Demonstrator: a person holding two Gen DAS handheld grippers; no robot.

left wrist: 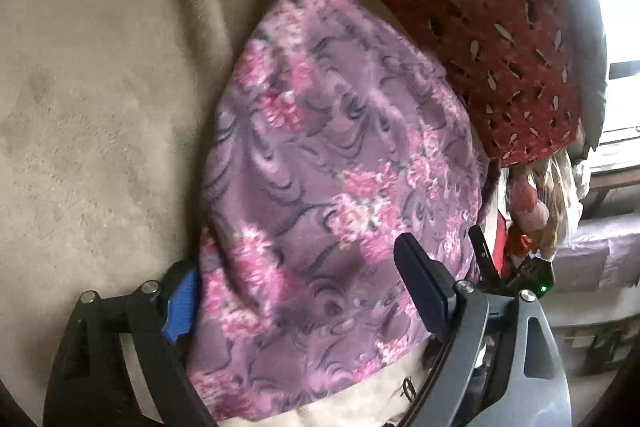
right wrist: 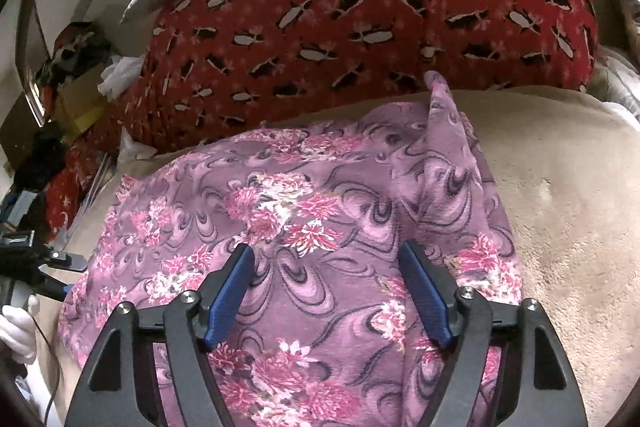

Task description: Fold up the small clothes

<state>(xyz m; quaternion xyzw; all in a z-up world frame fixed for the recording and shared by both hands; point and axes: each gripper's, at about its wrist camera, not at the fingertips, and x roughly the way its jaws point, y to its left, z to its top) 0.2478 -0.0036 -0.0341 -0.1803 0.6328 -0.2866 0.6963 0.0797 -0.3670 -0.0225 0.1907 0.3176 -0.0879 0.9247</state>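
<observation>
A small purple garment with pink flowers (left wrist: 332, 179) lies on a beige plush surface (left wrist: 100, 99). It also shows in the right wrist view (right wrist: 304, 227), with a raised fold at its far right corner. My left gripper (left wrist: 296, 291) is open, its fingers either side of the garment's near part, and cloth covers most of the left finger. My right gripper (right wrist: 326, 267) is open just above the middle of the garment and holds nothing. The left gripper also shows at the left edge of the right wrist view (right wrist: 60, 263).
A red blanket with a black-and-white pattern (right wrist: 360, 11) is piled just behind the garment, also in the left wrist view (left wrist: 480, 7). Bags and clutter (left wrist: 536, 211) hang beyond the bed's edge. Boxes and clothes (right wrist: 76, 75) sit at far left.
</observation>
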